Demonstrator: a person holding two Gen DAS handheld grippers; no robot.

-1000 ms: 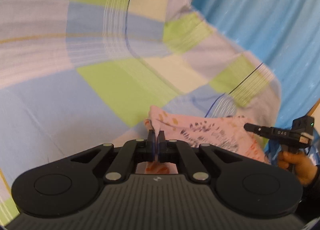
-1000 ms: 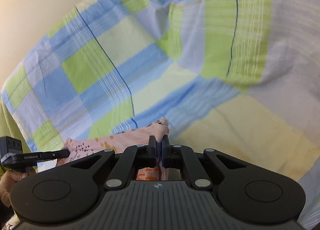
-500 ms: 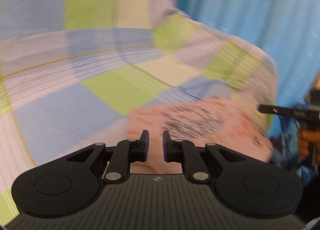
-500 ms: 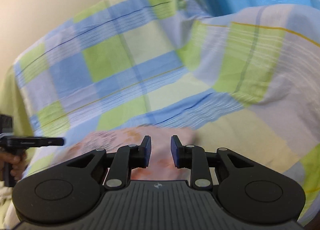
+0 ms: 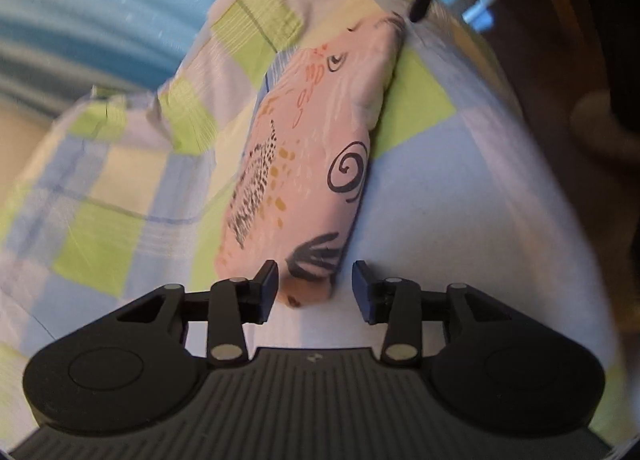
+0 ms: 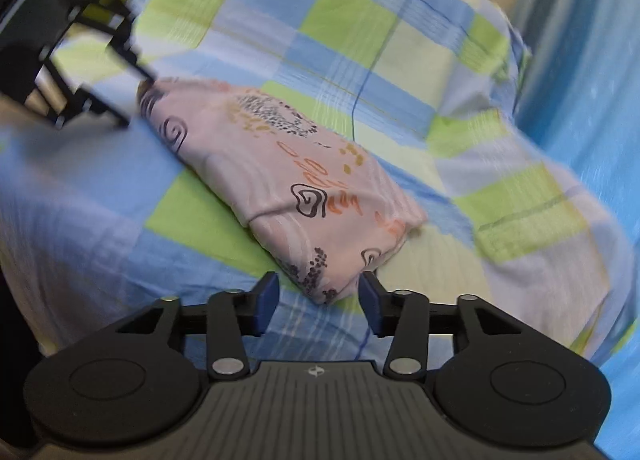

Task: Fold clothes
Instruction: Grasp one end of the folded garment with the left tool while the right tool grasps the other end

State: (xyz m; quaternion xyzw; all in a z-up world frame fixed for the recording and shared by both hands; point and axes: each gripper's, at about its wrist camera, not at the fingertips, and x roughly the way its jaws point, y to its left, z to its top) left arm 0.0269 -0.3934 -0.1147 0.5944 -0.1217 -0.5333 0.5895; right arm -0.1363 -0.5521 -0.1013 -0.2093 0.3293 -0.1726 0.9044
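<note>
Fold looks done or nearly so: the pink patterned garment (image 6: 280,183) is laid as a compact oblong bundle on the checked bedsheet (image 6: 360,31), edges tucked under, no loose sleeve or hem seen. It sits toward the middle of the bed, well short of the sheet's far edge by the blue curtain (image 6: 592,107). What is left, by judgement: at most a final squaring or moving the bundle off to a stack; no other clothes are seen in either view.

Left gripper (image 5: 315,286): jaws spread wide, nothing held, one short end of the bundle lying just ahead between the fingertips. Right gripper (image 6: 318,297): jaws likewise spread wide and empty, the opposite short end just ahead of them. Contact with the cloth cannot be told from either view.

Versus 1 s ago: both jaws were then clamped on the garment's edge; half a second ago they were parted only slightly. Now they are fully opened and backed off, so the cloth has been released. Each gripper is seen, blurred, at the far end of the bundle in the other's view.
</note>
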